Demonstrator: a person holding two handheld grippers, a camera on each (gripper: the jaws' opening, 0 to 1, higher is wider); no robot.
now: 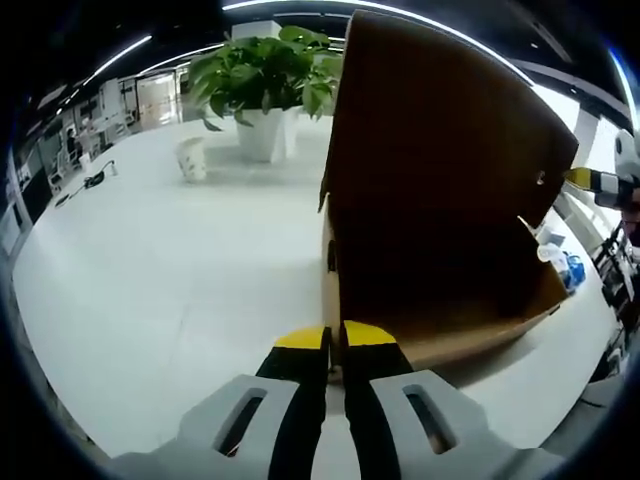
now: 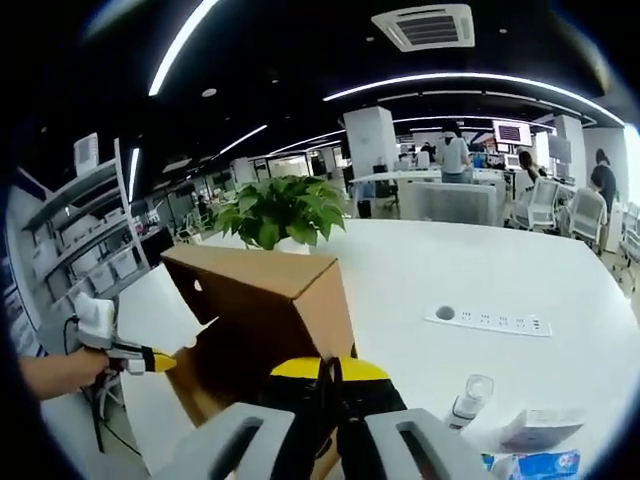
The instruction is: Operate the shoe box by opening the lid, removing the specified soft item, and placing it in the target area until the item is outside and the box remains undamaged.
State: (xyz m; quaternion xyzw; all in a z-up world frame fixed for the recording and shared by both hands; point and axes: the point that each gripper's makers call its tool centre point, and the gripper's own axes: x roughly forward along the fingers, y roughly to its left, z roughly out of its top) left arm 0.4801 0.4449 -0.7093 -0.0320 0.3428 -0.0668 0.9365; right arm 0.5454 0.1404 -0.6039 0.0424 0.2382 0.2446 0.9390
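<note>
— Holding the shoe box (image 1: 440,330) on the white table (image 1: 180,270), lid (image 1: 440,150) upright?
— Yes. Left gripper (image 1: 335,338) pinches its wall; right gripper (image 2: 330,372), jaws together, braces the other side. Ease gently.

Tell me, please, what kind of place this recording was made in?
Most likely an open-plan office. A large white table carries the cardboard shoe box and a potted plant; beyond it are desks with people and a ceiling air vent.
</note>
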